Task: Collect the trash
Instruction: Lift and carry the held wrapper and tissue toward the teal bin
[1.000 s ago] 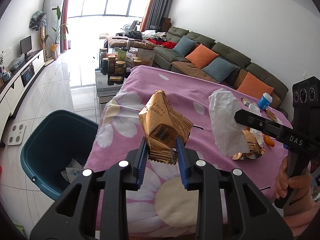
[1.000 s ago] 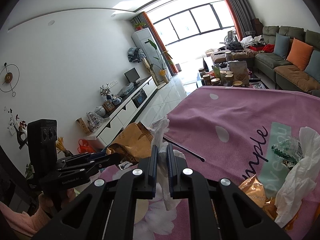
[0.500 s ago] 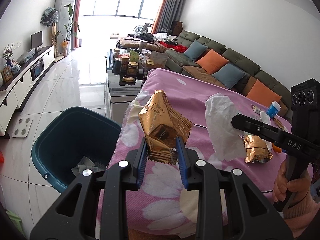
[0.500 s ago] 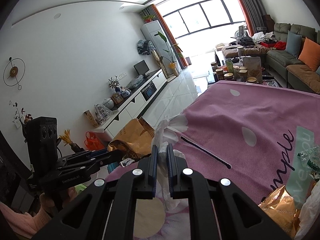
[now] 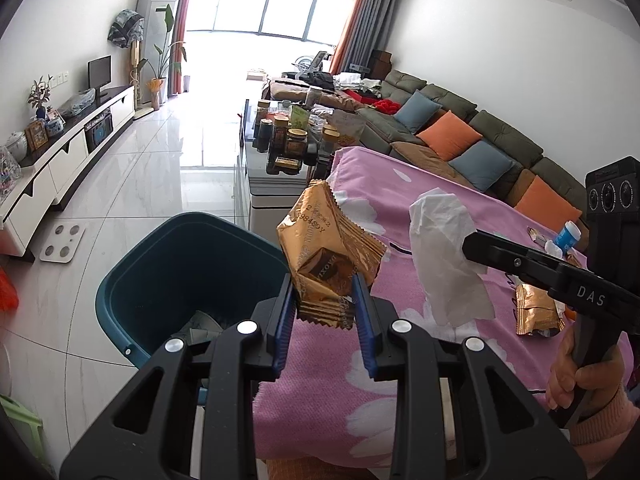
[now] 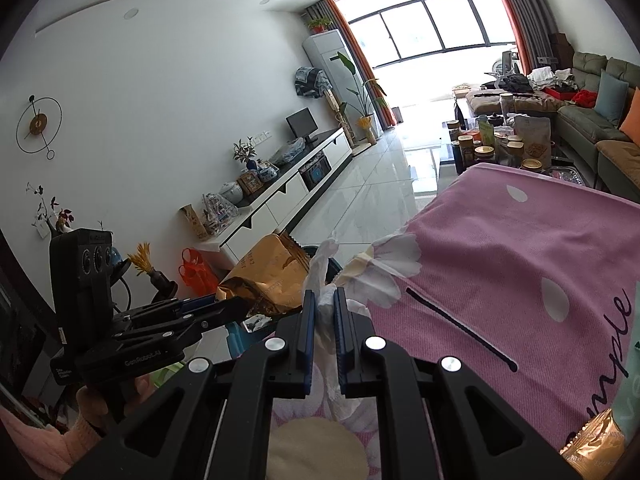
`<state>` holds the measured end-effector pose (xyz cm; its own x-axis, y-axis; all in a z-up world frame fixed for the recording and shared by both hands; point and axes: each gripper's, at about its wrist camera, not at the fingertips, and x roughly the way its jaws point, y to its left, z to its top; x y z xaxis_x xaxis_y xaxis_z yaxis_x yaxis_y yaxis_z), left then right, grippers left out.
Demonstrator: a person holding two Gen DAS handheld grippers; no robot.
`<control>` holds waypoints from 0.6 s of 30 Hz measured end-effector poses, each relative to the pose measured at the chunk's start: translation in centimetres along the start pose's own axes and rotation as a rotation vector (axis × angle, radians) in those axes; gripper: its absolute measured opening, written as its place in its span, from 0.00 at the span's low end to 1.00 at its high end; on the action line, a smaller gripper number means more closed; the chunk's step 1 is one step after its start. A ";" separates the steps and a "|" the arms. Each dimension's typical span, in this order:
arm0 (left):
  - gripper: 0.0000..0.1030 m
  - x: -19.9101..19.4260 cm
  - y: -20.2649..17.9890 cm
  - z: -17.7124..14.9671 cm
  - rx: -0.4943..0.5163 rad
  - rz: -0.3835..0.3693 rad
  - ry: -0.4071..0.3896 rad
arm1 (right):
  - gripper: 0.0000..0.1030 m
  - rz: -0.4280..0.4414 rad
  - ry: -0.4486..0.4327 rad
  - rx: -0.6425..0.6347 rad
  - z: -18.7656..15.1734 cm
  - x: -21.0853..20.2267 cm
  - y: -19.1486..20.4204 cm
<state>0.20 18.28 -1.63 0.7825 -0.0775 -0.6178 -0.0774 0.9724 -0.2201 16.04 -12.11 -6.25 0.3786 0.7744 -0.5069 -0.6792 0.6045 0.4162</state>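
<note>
My left gripper (image 5: 322,294) is shut on a gold snack wrapper (image 5: 326,256) and holds it in the air at the left edge of the pink-clothed table (image 5: 404,216), beside the teal bin (image 5: 168,280) on the floor. Paper scraps lie in the bin. My right gripper (image 6: 323,308) is shut on a white crumpled tissue (image 6: 326,276); in the left wrist view the tissue (image 5: 444,264) hangs over the table. In the right wrist view the wrapper (image 6: 268,280) sits just left of the tissue.
Another gold wrapper (image 5: 536,314) and a small blue-capped bottle (image 5: 568,236) lie on the cloth at the right. A black stick (image 6: 460,330) lies on the cloth. A glass coffee table with jars (image 5: 280,140) stands beyond, a sofa (image 5: 460,136) to the right.
Both grippers have moved left toward the table's edge with their loads. The bin now lies closer, right beside the left gripper.
</note>
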 end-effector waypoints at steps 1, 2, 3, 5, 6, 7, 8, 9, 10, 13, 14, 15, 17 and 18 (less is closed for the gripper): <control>0.28 0.0 0.3 0.0 -0.004 0.005 -0.001 | 0.08 0.002 0.003 -0.004 0.1 0.2 0.2; 0.28 -0.1 0.5 0.0 -0.008 0.011 -0.002 | 0.08 0.002 0.004 -0.007 0.2 0.5 0.4; 0.28 -0.1 0.8 0.0 -0.012 0.016 -0.003 | 0.08 0.007 0.007 -0.007 0.3 0.7 0.5; 0.28 -0.2 1.3 0.1 -0.019 0.024 -0.003 | 0.08 0.011 0.013 -0.013 0.5 1.1 0.7; 0.28 -0.3 1.6 0.0 -0.022 0.030 -0.004 | 0.08 0.012 0.015 -0.017 0.6 1.4 0.8; 0.28 -0.3 1.8 0.0 -0.027 0.033 -0.004 | 0.08 0.015 0.018 -0.020 0.7 1.6 1.0; 0.28 -0.3 2.0 0.1 -0.030 0.033 -0.004 | 0.08 0.016 0.020 -0.025 0.8 1.8 1.2; 0.28 -0.3 2.3 0.1 -0.032 0.039 -0.006 | 0.08 0.017 0.022 -0.030 0.9 2.1 1.4; 0.28 -0.4 2.4 0.1 -0.034 0.043 -0.008 | 0.08 0.019 0.023 -0.033 0.9 2.2 1.6; 0.28 -0.5 3.0 0.1 -0.045 0.054 -0.010 | 0.08 0.024 0.024 -0.044 1.1 2.6 2.1; 0.28 -0.5 3.3 0.1 -0.050 0.057 -0.011 | 0.08 0.025 0.025 -0.048 1.2 2.7 2.3; 0.28 -0.5 3.4 0.1 -0.055 0.059 -0.011 | 0.08 0.026 0.027 -0.053 1.3 2.9 2.4; 0.28 -0.6 3.8 0.1 -0.062 0.068 -0.012 | 0.08 0.026 0.029 -0.063 1.3 3.2 2.7; 0.28 -0.6 4.0 0.0 -0.065 0.069 -0.013 | 0.08 0.028 0.030 -0.066 1.3 3.3 2.8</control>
<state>-0.56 22.26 -2.11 0.7817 -0.0076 -0.6236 -0.1712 0.9589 -0.2263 16.19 -7.67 -5.79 0.3409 0.7840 -0.5187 -0.7294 0.5687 0.3802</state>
